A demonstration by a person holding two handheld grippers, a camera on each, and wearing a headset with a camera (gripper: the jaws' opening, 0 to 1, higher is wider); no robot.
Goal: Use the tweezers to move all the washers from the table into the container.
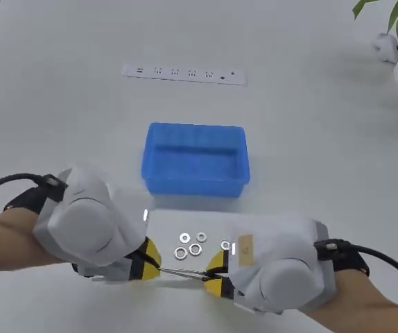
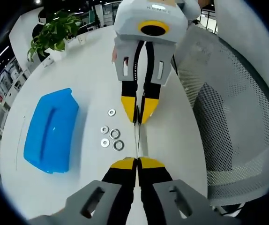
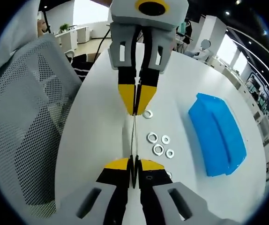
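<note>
Your left gripper and right gripper face each other on the near side of the container. Both jaw pairs are pinched closed, one on each end of the tweezers, which run level between them. Five washers lie loose on the table between the tweezers and the container. A power strip lies beyond the container.
</note>
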